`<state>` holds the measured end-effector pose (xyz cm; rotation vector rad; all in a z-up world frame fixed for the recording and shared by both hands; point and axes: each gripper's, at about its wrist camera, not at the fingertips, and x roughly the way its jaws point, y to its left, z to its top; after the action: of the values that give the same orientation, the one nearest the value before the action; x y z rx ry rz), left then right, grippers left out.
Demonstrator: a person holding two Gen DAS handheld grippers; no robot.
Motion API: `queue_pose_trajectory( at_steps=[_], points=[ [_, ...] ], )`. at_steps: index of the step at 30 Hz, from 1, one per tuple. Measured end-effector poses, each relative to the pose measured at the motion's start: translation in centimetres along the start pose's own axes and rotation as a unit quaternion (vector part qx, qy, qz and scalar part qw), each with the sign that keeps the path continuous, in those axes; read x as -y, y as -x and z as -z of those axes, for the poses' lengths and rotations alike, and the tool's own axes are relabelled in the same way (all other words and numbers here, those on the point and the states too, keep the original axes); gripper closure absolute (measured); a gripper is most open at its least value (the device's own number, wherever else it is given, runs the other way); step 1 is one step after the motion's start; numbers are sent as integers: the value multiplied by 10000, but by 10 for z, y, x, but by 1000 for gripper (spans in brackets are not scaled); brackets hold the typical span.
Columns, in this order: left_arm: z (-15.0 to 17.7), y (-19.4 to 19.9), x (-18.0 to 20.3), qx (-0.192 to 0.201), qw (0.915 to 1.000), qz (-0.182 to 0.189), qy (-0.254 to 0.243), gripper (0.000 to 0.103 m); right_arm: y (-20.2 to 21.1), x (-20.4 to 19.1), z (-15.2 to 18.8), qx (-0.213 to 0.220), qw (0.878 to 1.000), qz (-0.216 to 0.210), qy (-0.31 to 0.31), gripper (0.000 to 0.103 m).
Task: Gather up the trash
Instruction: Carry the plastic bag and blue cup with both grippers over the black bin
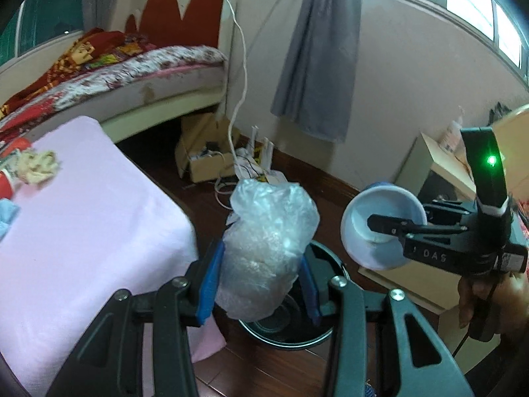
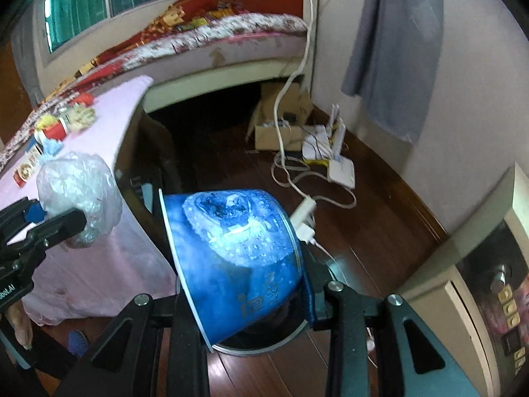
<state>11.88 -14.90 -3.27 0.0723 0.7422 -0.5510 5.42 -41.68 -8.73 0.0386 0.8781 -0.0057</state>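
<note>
Above a round dark waste bin [image 1: 291,327] on the wooden floor [image 2: 380,231], both grippers carry trash. Readable writing is scarce: the right gripper's body, seen from the left wrist view, bears the letters "DAS", and the left gripper's body in the right wrist view shows "bot.AI", its start cut off by the frame edge. The blue paper bowl [image 2: 238,258] has pale print near its base that is too blurred to read.

The left gripper [image 1: 261,284] has its blue pads [image 1: 209,284] pressed on either side of a crumpled clear plastic bag [image 1: 267,248], jaws only partly apart. The bag's long axis stands roughly upright, with the bunched top rising toward the far wall and the lower end hanging over the bin's rim.

The right gripper [image 2: 251,281] is clamped across the blue paper bowl, jaws narrowly apart. In the left wrist view the bowl [image 1: 380,228] lies tipped on its side, its white inside and open mouth turned toward the left, with one black finger [image 1: 393,223] reaching inside the mouth. A hand [image 1: 479,301] grips that tool at the right edge.

To the left stands a table under a pink cloth [image 1: 82,231], with more litter on its far left part: a crumpled tissue [image 1: 41,165] and small packets [image 2: 56,129]. Beyond it are a bed [image 1: 132,76], a cardboard box [image 1: 205,152] and white cables [image 2: 310,172] on the floor.
</note>
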Motion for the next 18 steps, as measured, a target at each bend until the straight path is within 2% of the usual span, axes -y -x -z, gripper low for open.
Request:
queue_pose_trajectory(
  at_steps=[8,18],
  points=[
    [15,-39,7,-453,9989,136,-63,58,-46,2,25,-535,9984,-37,192,69],
    [37,-97,2,-1149,9928,336,4,58,-108,4,34,-1050,9935,-69,432,68]
  ],
)
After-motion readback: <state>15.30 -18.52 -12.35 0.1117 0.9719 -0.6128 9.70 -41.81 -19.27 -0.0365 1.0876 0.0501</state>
